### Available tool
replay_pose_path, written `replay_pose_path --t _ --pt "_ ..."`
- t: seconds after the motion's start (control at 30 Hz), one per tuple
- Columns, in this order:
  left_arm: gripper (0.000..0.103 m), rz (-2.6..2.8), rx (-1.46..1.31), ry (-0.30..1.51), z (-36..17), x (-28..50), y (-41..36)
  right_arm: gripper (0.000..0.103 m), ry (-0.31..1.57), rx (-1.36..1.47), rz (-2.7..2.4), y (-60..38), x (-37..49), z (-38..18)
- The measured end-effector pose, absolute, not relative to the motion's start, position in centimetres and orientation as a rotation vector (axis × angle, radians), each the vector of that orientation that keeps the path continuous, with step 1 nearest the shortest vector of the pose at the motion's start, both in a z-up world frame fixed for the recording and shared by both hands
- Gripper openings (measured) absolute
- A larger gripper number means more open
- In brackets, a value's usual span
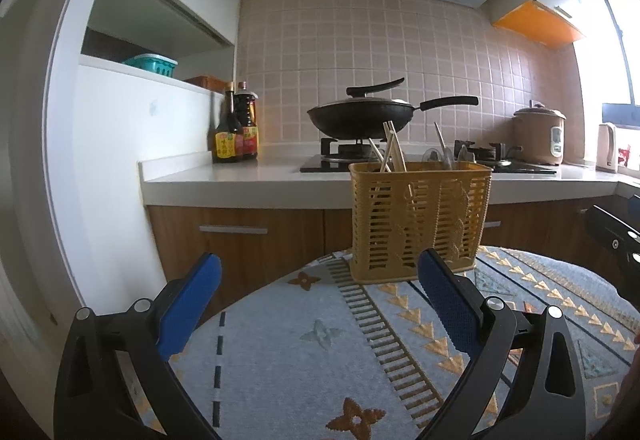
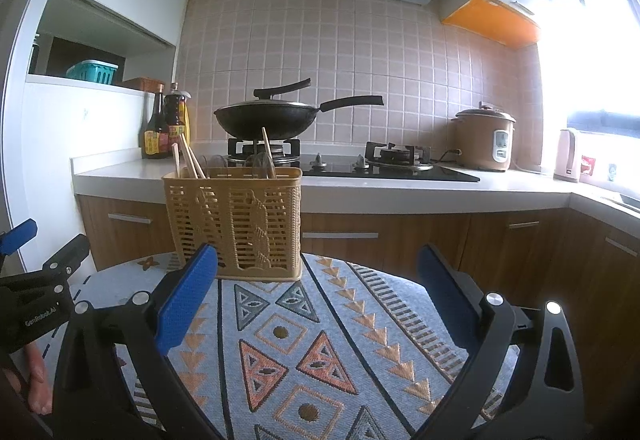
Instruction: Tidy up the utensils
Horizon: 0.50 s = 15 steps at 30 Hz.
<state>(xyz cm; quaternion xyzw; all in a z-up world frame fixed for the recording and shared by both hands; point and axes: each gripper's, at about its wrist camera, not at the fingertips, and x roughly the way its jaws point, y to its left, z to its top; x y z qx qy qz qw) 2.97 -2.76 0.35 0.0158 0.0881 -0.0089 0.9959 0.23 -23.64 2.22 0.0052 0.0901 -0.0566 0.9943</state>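
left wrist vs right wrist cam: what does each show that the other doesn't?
Left wrist only: the open left tool up close.
Right wrist only: the open right tool up close, and triangle and diamond motifs on the tablecloth.
Both: yellow utensil basket holding chopsticks, wok, rice cooker.

1 basket [image 1: 420,224], 4 chopsticks [image 1: 394,147], 1 wok [image 1: 360,115], 2 bottles [image 1: 236,131]

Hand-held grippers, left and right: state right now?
Left hand-held gripper: open, holding nothing, short of the utensil basket.
Right hand-held gripper: open, holding nothing.
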Motion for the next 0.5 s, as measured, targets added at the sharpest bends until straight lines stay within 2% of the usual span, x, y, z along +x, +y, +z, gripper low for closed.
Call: replay_pose_path --t 0.5 --pt "0.095 -0.029 0.047 0.181 0.3 3.05 -3.01 0.095 0.188 0.016 -0.118 -23.67 0.42 2.23"
